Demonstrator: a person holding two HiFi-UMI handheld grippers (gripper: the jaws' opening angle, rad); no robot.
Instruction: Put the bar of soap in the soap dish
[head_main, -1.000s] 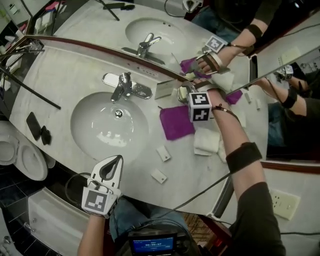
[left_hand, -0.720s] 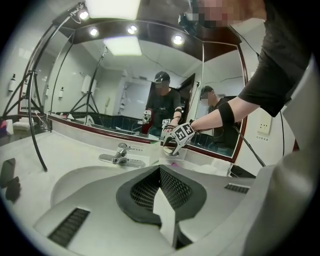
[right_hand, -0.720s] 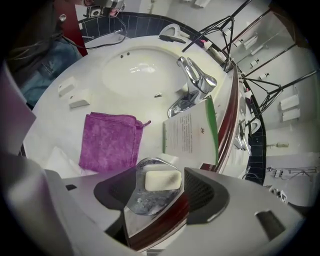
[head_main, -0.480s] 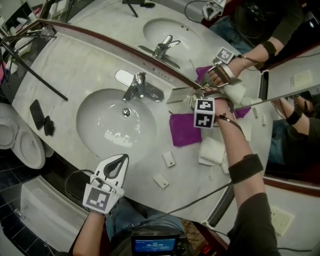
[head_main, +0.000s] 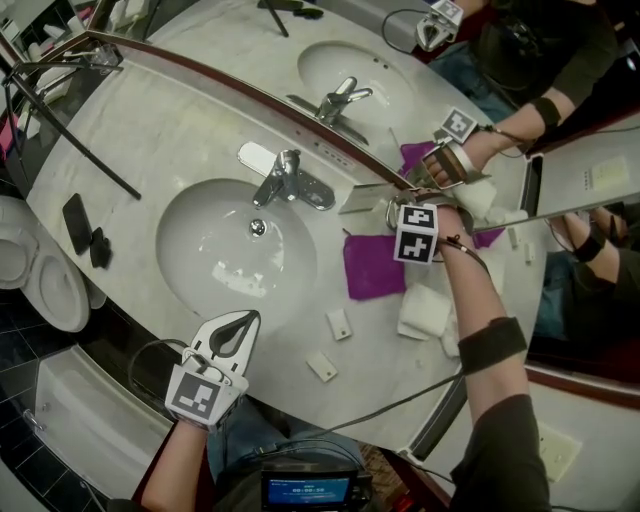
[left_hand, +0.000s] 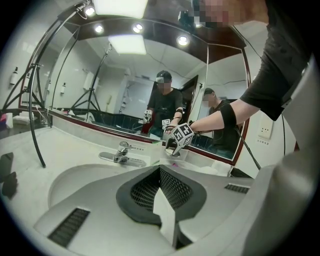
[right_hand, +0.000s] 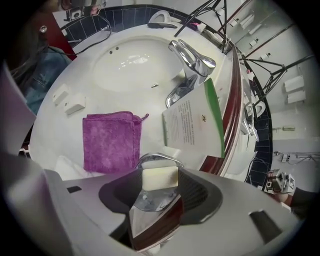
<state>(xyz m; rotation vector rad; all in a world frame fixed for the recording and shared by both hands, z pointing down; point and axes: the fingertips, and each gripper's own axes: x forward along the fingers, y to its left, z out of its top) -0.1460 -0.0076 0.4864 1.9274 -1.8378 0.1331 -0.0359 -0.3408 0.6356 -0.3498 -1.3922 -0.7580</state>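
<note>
The tabletop (head_main: 130, 150) ends at the mirror (head_main: 330, 40), which runs close behind the dish (right_hand: 160, 158). The sink (head_main: 200, 270) leaves open room to the left. The cloth (head_main: 372, 268) lies flat just in front of the dish, and a card (right_hand: 192, 122) leans just beside it.

My left tongs (head_main: 238, 322) are closed and empty, over the front edge by the sink.

My right tongs (right_hand: 160, 175) point steeply down, with jaws apart that have just been closing.

The head view hides the soap (right_hand: 161, 179) under my right hand. The right gripper view shows it lying flat in the dish, between the jaws, with its long axis running from jaw to jaw.
</note>
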